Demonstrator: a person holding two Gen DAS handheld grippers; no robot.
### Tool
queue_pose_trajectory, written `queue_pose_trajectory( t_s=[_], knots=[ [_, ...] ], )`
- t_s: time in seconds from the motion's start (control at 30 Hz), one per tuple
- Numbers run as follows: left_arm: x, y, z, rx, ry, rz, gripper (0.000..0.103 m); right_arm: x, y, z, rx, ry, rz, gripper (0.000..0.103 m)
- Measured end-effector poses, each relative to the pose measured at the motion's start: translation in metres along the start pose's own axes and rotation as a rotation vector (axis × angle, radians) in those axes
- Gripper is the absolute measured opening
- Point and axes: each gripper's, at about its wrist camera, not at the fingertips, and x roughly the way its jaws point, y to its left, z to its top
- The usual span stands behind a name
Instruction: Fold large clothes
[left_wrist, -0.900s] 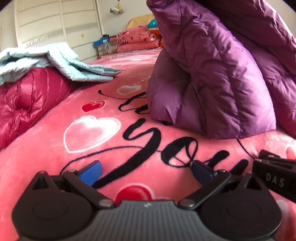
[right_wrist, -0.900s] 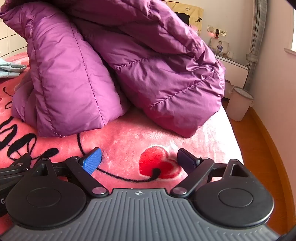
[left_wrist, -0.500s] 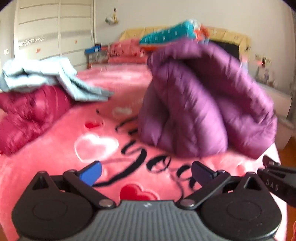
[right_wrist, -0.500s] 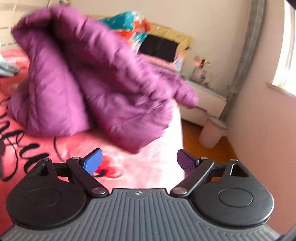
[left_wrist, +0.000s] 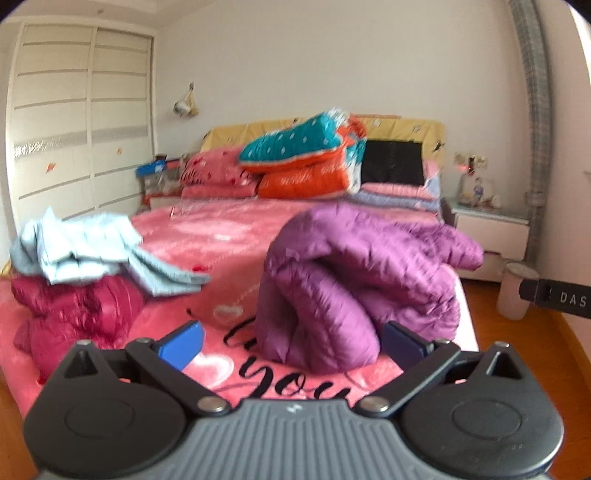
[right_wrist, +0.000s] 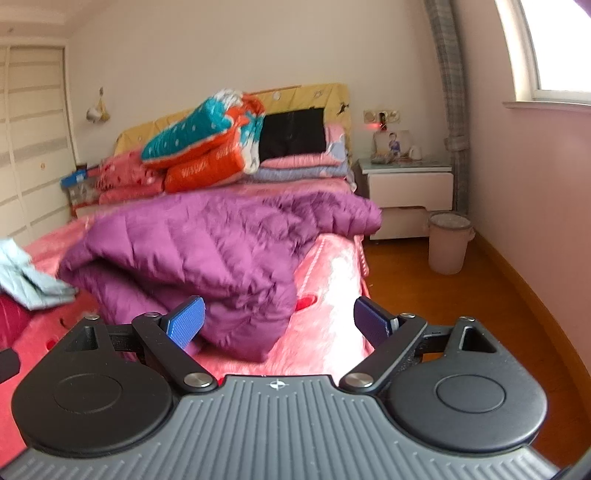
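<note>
1. The purple coat (left_wrist: 354, 291) was puffy cloth with stitched lines and a soft shine.
2. The pink blanket (left_wrist: 229, 236) on the bed looked fuzzy and soft.
3. The dark red coat (left_wrist: 74, 314) was shiny, puffy cloth.
4. The light blue coat (left_wrist: 85, 251) on top of it looked matt and quilted.
5. The left gripper (left_wrist: 291, 345) and the right gripper (right_wrist: 279, 319) had matt black plastic arms, shiny round metal pins and ribbed grey bodies.
6. Its blue pads (right_wrist: 186, 323) looked rough with tiny dots.
7. The floor (right_wrist: 424, 295) was smooth, shiny orange wood.
8. The bin (right_wrist: 448, 245) looked like smooth plastic.
</note>
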Motion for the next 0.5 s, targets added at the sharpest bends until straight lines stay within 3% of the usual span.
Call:
queue_pose_trajectory(
  t_s=[0.23, 0.5],
  knots=[
    [-0.042, 0.006, 0.031, 0.02, -0.098, -0.031, 0.102, -0.06, -0.074, 0.037, -0.01, -0.096, 0.005, 0.103],
    [-0.074, 0.011, 0.054, 0.049, -0.194, -0.037, 0.102, -0.099, -0.122, 0.105, -0.054, -0.266, 0.03, 0.103]
  ],
)
